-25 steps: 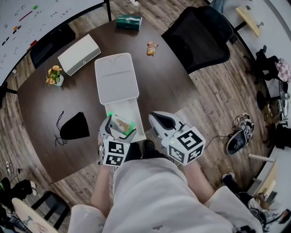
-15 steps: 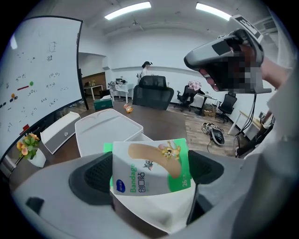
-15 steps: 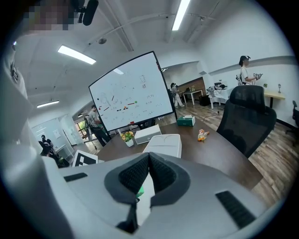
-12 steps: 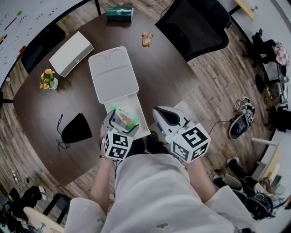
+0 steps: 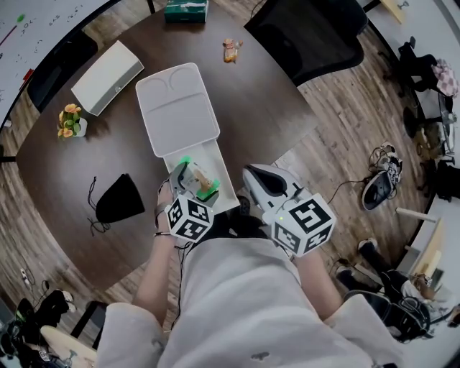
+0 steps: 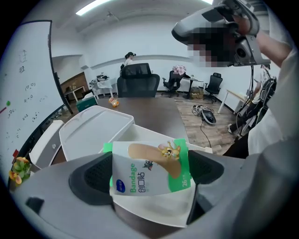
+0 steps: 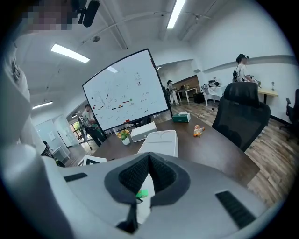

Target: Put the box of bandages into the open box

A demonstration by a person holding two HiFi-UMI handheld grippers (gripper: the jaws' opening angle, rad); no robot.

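Observation:
My left gripper [image 5: 197,180] is shut on the box of bandages [image 6: 150,167], a white and green carton with a cartoon plaster printed on it. It holds the carton [image 5: 200,176] just above the near end of the open white box [image 5: 225,176], over the box's tray [image 6: 196,151]. The box's lid [image 5: 178,108] lies flat behind the tray, further up the table; the left gripper view shows the lid [image 6: 91,133] too. My right gripper [image 5: 253,178] is shut with nothing in it, beside the tray's right wall at the table's near edge.
On the dark brown table [image 5: 266,93] lie a black pouch [image 5: 118,199], a small flower pot [image 5: 70,122], a closed white box [image 5: 106,68], a green tissue box [image 5: 185,10] and a small toy [image 5: 231,50]. A black office chair [image 5: 313,32] stands at the far right.
The left gripper has carried the bandage box forward, from the tray's near edge to over its inside. The right gripper has stayed beside the tray.

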